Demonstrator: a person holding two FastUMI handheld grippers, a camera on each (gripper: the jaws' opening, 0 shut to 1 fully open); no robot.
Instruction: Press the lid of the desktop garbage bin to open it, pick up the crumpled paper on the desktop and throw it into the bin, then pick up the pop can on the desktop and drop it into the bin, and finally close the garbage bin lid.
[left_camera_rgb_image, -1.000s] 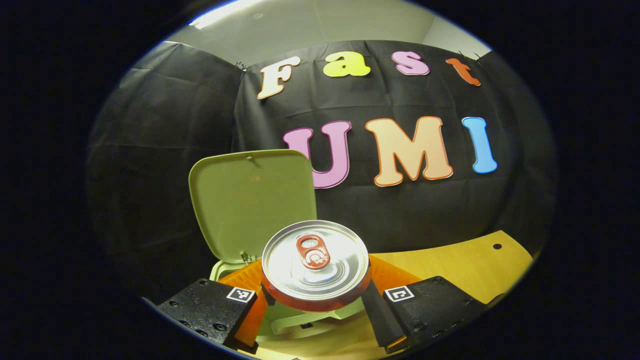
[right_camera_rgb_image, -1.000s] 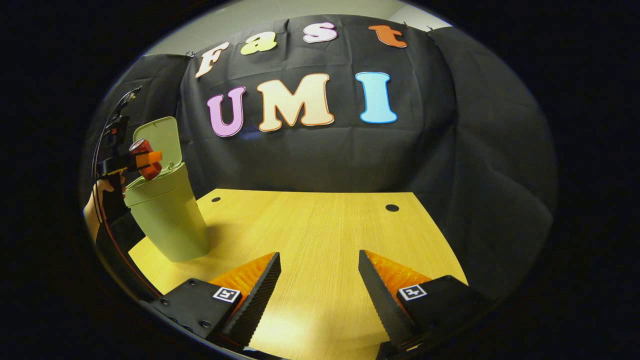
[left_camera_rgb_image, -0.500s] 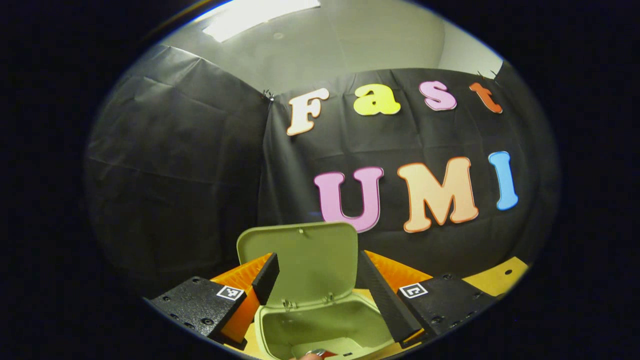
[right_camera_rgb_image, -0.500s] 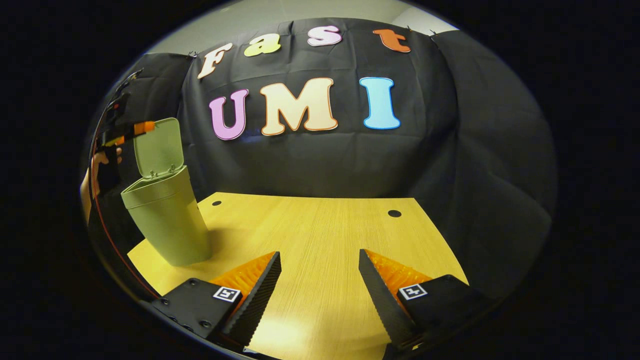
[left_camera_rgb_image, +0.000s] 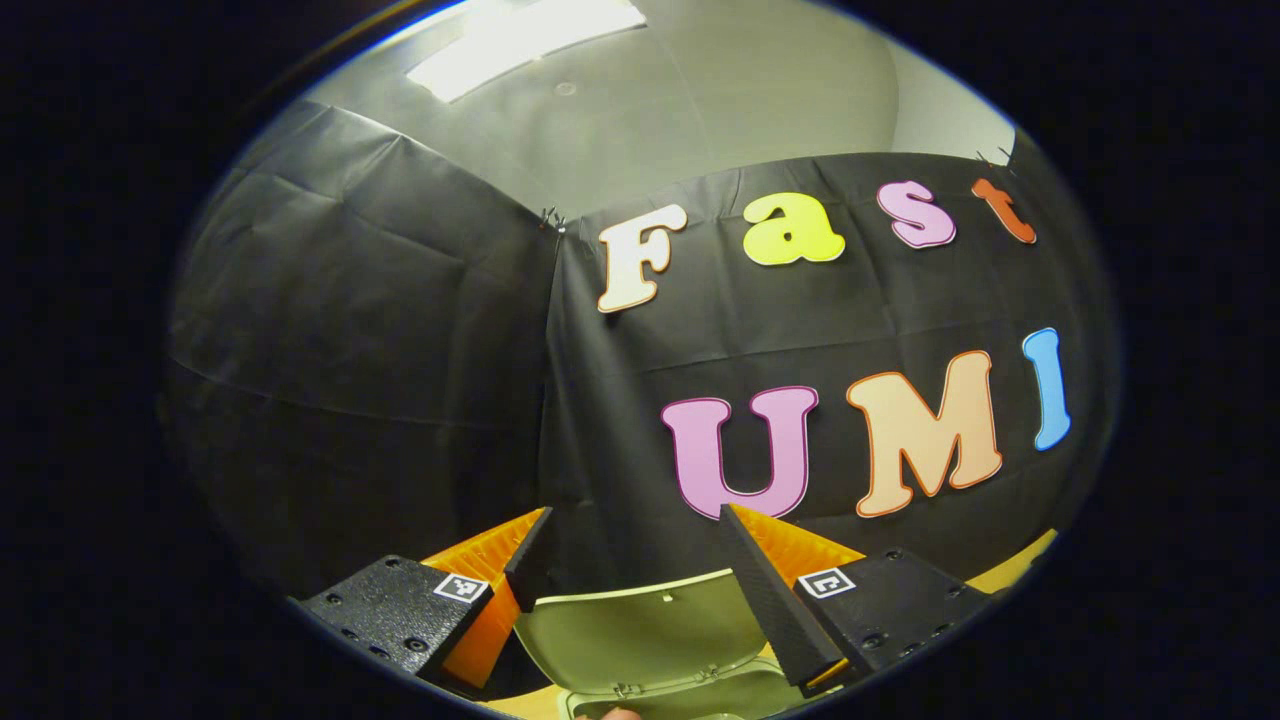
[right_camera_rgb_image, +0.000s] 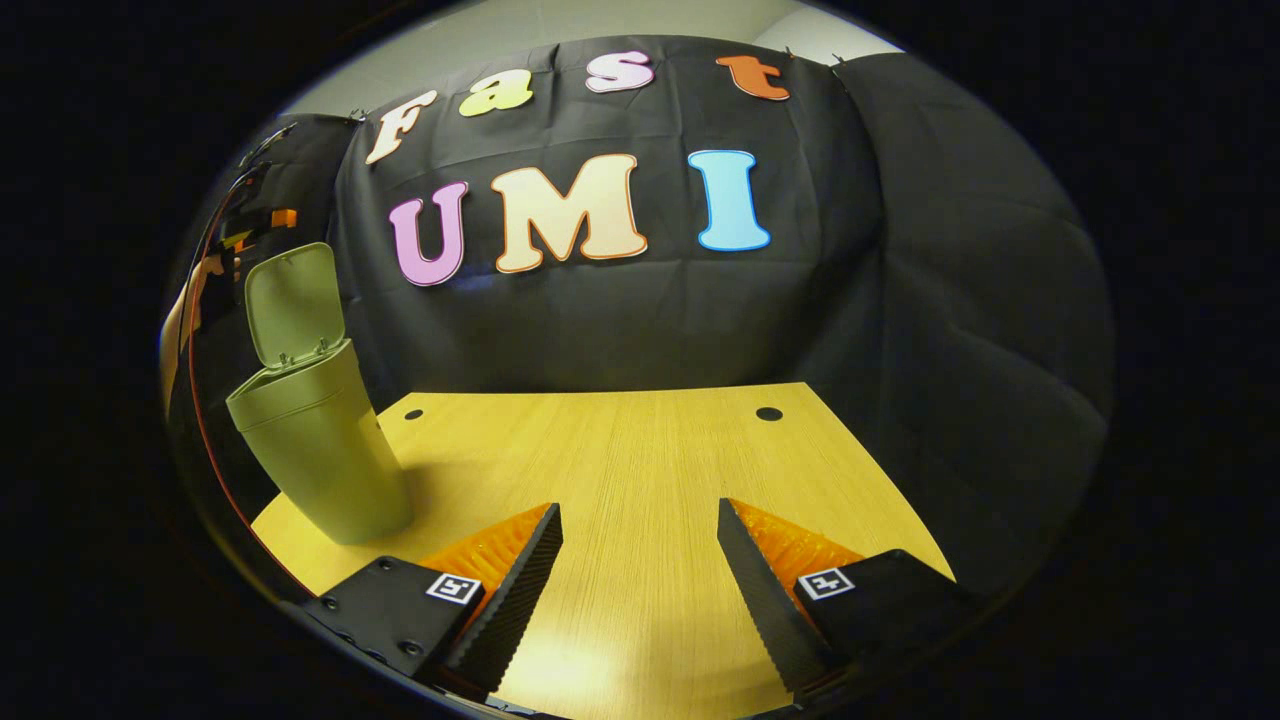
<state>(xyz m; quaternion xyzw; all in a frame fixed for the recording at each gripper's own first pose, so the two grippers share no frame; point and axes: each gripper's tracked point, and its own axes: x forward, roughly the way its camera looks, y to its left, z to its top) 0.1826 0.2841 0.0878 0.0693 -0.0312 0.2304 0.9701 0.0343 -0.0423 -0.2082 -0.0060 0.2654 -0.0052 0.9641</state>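
The left gripper (left_camera_rgb_image: 630, 545) is raised above the bin (right_camera_rgb_image: 318, 450), tilted up toward the booth wall, its fingers spread wide with nothing between them. In the right gripper view it appears small at the far left (right_camera_rgb_image: 262, 225), above and behind the lid (right_camera_rgb_image: 293, 303), with the hand (right_camera_rgb_image: 200, 275) holding it. A second ago it held the can over the open bin; half a second ago the can was already inside and the fingers empty, and since then the gripper has risen, so the upright lid (left_camera_rgb_image: 645, 630) now sits low between its fingers. The right gripper (right_camera_rgb_image: 638, 550) hovers low over the table (right_camera_rgb_image: 620, 450), fingers wide apart, empty, barely changed. The bin stands open at the table's left edge. The can cannot be made out now.
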